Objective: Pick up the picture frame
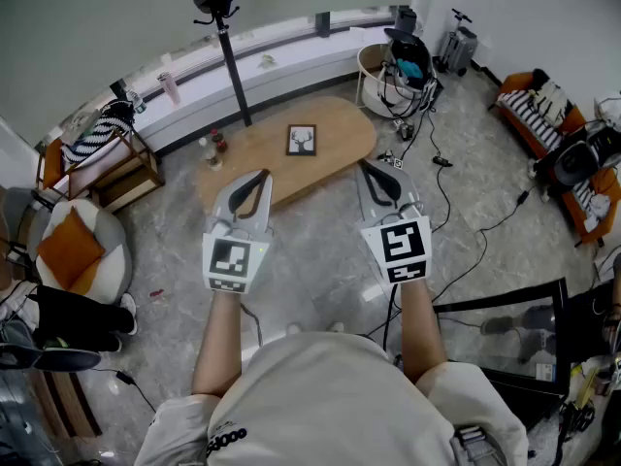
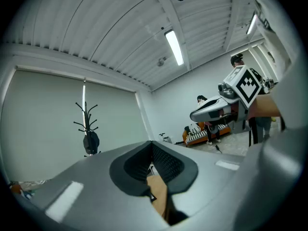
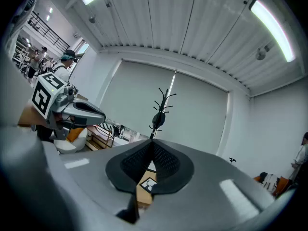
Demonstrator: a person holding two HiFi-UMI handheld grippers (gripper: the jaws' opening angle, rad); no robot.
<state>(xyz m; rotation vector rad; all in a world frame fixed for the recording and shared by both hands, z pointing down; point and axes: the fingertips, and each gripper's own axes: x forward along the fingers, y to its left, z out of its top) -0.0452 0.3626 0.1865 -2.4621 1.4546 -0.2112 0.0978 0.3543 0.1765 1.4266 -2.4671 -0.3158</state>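
Fingers [image 2: 169,163] on the left gripper [image 1: 260,177] are pressed together with nothing between them. Same deal on the right gripper [image 1: 369,168]: its fingers [image 3: 166,163] are closed tip to tip on nothing. Both grippers are held side by side in the air, pointing roughly level toward the oval wooden surface [image 1: 344,134].

The picture frame [image 1: 302,140] lies flat on that surface, ahead of both sets of fingers and about midway between the 2 lines they point along, clearly apart from either. In the right gripper view you can catch it through the little gap under the closed fingers: dark border, pale middle, some dark figure on it.

Ahead of the left fingers and a bit to their left, 2 small bottles [image 1: 219,144] stand near the end of the surface. A black coat stand [image 1: 229,37] rises past the far side, ahead of the fingers. Way off to the right of the right fingers there's a striped sofa [image 1: 539,110]. Cables [image 1: 441,178] trail over the floor [image 1: 320,231] to the right of those fingers too.
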